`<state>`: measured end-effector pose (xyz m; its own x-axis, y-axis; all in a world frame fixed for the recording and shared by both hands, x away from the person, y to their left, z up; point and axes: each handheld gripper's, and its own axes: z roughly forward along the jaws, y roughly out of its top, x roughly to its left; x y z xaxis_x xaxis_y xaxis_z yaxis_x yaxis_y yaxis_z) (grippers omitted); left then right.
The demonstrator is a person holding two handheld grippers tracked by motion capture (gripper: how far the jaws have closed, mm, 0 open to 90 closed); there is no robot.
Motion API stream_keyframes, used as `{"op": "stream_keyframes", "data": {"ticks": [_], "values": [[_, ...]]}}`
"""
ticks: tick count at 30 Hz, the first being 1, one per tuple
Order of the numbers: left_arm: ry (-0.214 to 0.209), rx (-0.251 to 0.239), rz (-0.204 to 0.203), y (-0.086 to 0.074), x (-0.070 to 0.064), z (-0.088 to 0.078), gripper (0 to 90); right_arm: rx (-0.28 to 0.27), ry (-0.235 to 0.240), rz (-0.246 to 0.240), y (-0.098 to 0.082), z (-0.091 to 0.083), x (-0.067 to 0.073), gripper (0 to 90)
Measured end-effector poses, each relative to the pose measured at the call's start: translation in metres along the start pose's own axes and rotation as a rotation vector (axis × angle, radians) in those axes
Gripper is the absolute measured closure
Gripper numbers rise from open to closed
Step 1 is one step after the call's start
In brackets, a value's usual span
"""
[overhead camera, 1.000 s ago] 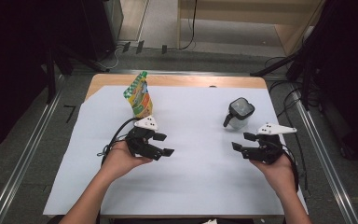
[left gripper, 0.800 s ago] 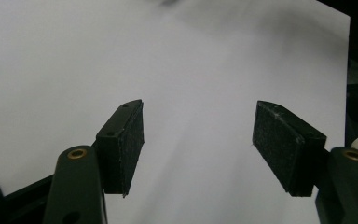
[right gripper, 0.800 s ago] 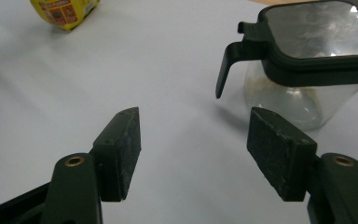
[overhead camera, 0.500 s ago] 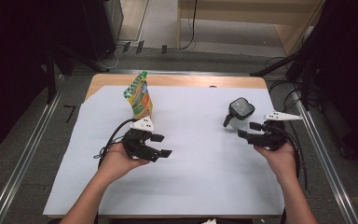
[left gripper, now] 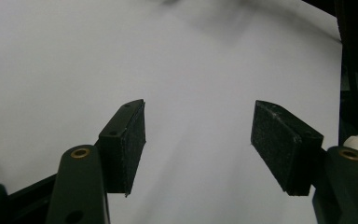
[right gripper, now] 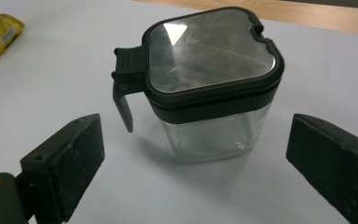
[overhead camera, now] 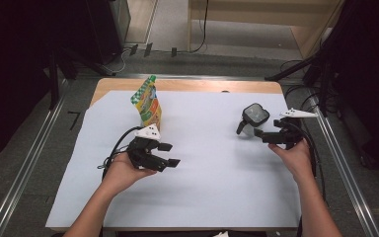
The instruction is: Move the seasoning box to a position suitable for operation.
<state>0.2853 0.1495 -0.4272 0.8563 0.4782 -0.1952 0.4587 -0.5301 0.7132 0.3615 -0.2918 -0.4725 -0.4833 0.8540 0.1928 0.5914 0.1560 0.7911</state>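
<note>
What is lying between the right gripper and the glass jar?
Nothing: in the right gripper view, bare white sheet separates the open right gripper from the glass jar.

Jar: clear glass body, black lid rim and handle, shiny grey lid top. Pouch: yellow, green and orange print, green cap. Sheet: pale lavender-white. Table: light wood. Right gripper and left gripper: black pads.
</note>
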Motion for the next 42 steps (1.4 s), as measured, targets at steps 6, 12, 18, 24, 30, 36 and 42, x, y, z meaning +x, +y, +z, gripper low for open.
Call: {"op": "stream_keyframes", "data": {"ticks": [6, 12, 18, 24, 30, 36, 42], "values": [[0.004, -0.006, 0.005, -0.001, -0.002, 0.0, 36.3, -0.016, 0.0, -0.012, -0.005, 0.018, -0.011, 4.0], [-0.002, -0.002, 0.012, -0.002, -0.005, 0.004, 36.6, -0.015, -0.024, -0.011, -0.009, 0.034, -0.015, 6.0], [-0.004, 0.012, 0.025, -0.002, -0.009, 0.007, 36.7, -0.035, -0.029, -0.02, -0.009, 0.046, -0.013, 6.9], [-0.006, 0.014, 0.014, -0.007, -0.011, 0.008, 36.7, -0.056, -0.034, -0.012, -0.008, 0.058, -0.013, 7.0], [-0.005, 0.016, 0.013, -0.009, -0.013, 0.008, 36.8, -0.084, -0.044, -0.018, -0.007, 0.068, -0.01, 8.1], [0.0, 0.015, -0.003, -0.014, -0.012, 0.006, 36.7, -0.086, -0.071, -0.018, -0.006, 0.078, -0.006, 9.3], [0.011, 0.015, -0.009, -0.018, -0.013, 0.002, 36.7, -0.094, -0.055, -0.023, -0.004, 0.081, -0.006, 9.0]]}}
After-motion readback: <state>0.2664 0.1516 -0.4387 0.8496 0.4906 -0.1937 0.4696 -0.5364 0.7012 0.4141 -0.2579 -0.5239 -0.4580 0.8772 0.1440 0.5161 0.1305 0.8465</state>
